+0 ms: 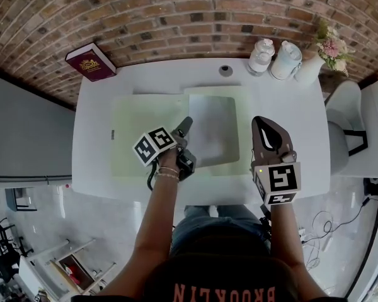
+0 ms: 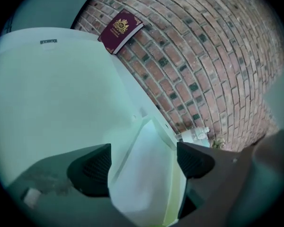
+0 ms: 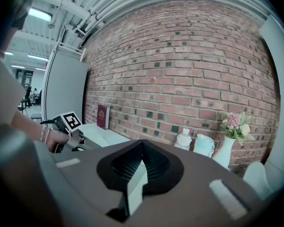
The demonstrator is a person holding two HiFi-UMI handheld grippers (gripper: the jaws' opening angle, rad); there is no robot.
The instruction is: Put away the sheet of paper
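A white sheet of paper [image 1: 211, 131] lies on a pale green open folder [image 1: 138, 137] in the middle of the white table [image 1: 302, 137]. My left gripper [image 1: 186, 126] sits low at the sheet's near left edge. In the left gripper view its jaws stand open [image 2: 143, 157], and the sheet [image 2: 146, 178] runs between them without the pads pressing on it. My right gripper [image 1: 259, 121] hovers to the right of the sheet, lifted off the table. Its fingertips meet in the right gripper view [image 3: 142, 143], and I see nothing held.
A maroon book [image 1: 91, 61] leans on the brick wall at the back left. Two white jars [image 1: 261, 55] and a vase of flowers [image 1: 315, 65] stand at the back right. A round grommet [image 1: 225, 70] sits near the far edge. A white chair [image 1: 346, 131] stands beside the table's right side.
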